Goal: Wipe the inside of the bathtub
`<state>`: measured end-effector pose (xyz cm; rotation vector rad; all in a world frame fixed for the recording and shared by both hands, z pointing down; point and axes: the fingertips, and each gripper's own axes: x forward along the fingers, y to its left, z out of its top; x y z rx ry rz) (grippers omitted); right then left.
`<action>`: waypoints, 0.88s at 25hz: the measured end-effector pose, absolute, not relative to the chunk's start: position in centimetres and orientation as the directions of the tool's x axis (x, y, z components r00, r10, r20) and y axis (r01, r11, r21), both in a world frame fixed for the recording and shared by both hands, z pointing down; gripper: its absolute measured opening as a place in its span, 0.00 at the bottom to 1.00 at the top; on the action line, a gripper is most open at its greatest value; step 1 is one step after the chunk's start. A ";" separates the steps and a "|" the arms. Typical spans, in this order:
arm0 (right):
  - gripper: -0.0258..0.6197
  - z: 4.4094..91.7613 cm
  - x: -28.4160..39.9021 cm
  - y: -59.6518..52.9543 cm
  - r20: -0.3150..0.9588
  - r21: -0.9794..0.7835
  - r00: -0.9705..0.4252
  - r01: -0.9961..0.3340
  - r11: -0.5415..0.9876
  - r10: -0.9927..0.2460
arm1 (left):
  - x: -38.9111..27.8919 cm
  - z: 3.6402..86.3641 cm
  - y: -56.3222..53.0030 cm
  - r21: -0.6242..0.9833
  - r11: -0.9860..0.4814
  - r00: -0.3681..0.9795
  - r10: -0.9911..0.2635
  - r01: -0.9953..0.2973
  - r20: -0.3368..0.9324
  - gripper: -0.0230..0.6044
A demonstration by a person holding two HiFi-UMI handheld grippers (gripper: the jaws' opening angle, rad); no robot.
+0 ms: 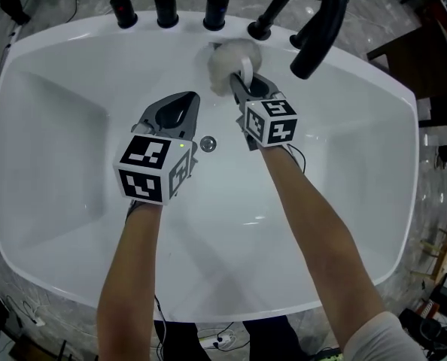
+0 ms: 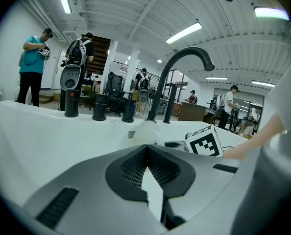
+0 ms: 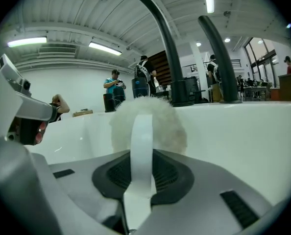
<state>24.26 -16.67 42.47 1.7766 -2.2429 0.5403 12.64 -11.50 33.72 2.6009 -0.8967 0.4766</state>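
Observation:
A white bathtub (image 1: 50, 104) fills the head view, with a round drain (image 1: 208, 144) at its middle. My right gripper (image 1: 241, 83) is shut on the white strap (image 3: 141, 146) of a fluffy white wiping pad (image 1: 231, 62), which presses against the tub's far wall below the taps. In the right gripper view the pad (image 3: 148, 124) bulges just beyond the jaws. My left gripper (image 1: 184, 105) hovers over the tub left of the drain, its jaws closed with nothing between them. From the left gripper view the pad (image 2: 144, 131) and the right gripper's marker cube (image 2: 205, 141) show ahead.
Three black knobs (image 1: 168, 9) and a curved black spout (image 1: 317, 21) stand on the tub's far rim. A second black fitting (image 1: 263, 27) sits beside the spout. Several people stand in the workshop behind. Cables lie on the floor near the tub's front edge (image 1: 223, 341).

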 end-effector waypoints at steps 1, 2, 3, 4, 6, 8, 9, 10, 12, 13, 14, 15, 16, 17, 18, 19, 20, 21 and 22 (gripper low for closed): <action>0.18 42.5 23.5 -17.0 0.401 -0.140 -0.247 -0.968 0.208 -0.882 | 12.0 33.7 -11.9 0.213 -0.735 0.741 -0.527 -0.643 0.417 0.04; 0.18 42.5 22.9 -17.4 0.402 -0.140 -0.253 -0.967 0.215 -0.880 | 11.4 33.8 -12.3 0.214 -0.731 0.738 -0.531 -0.647 0.417 0.04; 0.18 42.6 22.3 -17.8 0.401 -0.144 -0.256 -0.966 0.216 -0.879 | 10.9 33.9 -12.7 0.213 -0.728 0.735 -0.535 -0.651 0.418 0.04; 0.18 42.6 21.7 -18.2 0.400 -0.148 -0.257 -0.965 0.215 -0.880 | 10.3 34.1 -13.0 0.211 -0.726 0.732 -0.538 -0.654 0.419 0.04; 0.18 42.8 20.7 -18.7 0.400 -0.152 -0.259 -0.965 0.215 -0.879 | 9.1 34.3 -13.5 0.206 -0.722 0.725 -0.544 -0.661 0.422 0.04; 0.18 42.8 19.5 -19.3 0.402 -0.153 -0.265 -0.963 0.221 -0.877 | 7.5 34.5 -14.0 0.198 -0.714 0.716 -0.554 -0.671 0.425 0.04; 0.18 42.8 18.8 -19.6 0.402 -0.153 -0.267 -0.963 0.224 -0.876 | 6.7 34.5 -14.2 0.195 -0.710 0.710 -0.561 -0.677 0.425 0.04; 0.18 42.9 18.2 -19.8 0.403 -0.154 -0.269 -0.962 0.225 -0.875 | 5.8 34.5 -14.5 0.192 -0.705 0.705 -0.568 -0.683 0.424 0.04; 0.18 42.8 16.9 -20.4 0.404 -0.158 -0.273 -0.961 0.227 -0.873 | 4.0 34.4 -15.1 0.186 -0.696 0.696 -0.581 -0.694 0.422 0.04; 0.18 42.7 16.2 -20.7 0.404 -0.160 -0.274 -0.960 0.228 -0.873 | 3.2 34.4 -15.4 0.184 -0.691 0.691 -0.587 -0.699 0.421 0.04; 0.18 42.7 15.5 -21.1 0.404 -0.162 -0.276 -0.960 0.229 -0.872 | 2.3 34.4 -15.7 0.183 -0.687 0.688 -0.591 -0.703 0.421 0.04; 0.18 42.7 14.9 -21.4 0.404 -0.163 -0.278 -0.959 0.231 -0.871 | 1.5 34.4 -15.9 0.180 -0.684 0.684 -0.595 -0.706 0.421 0.04; 0.18 42.7 14.3 -21.6 0.405 -0.163 -0.281 -0.959 0.233 -0.870 | 0.8 34.4 -16.1 0.177 -0.682 0.681 -0.599 -0.709 0.422 0.04; 0.18 42.7 13.7 -21.9 0.406 -0.163 -0.283 -0.958 0.236 -0.869 | 0.0 34.4 -16.2 0.174 -0.680 0.678 -0.602 -0.713 0.422 0.04; 0.18 42.8 13.1 -22.1 0.408 -0.161 -0.286 -0.957 0.240 -0.867 | -0.7 34.4 -16.4 0.172 -0.676 0.674 -0.607 -0.716 0.422 0.04; 0.18 42.8 12.6 -22.3 0.410 -0.160 -0.288 -0.957 0.243 -0.865 | -1.4 34.5 -16.5 0.172 -0.671 0.670 -0.611 -0.721 0.421 0.04; 0.18 42.8 12.1 -22.6 0.411 -0.159 -0.292 -0.956 0.247 -0.864 | -2.2 34.6 -16.7 0.173 -0.666 0.666 -0.616 -0.725 0.421 0.04; 0.18 42.8 11.4 -22.8 0.413 -0.158 -0.296 -0.955 0.252 -0.861 | -3.0 34.7 -16.8 0.172 -0.662 0.662 -0.619 -0.730 0.423 0.04; 0.18 42.8 10.7 -23.1 0.415 -0.157 -0.301 -0.953 0.258 -0.859 | -3.8 34.8 -16.9 0.171 -0.658 0.657 -0.622 -0.733 0.425 0.04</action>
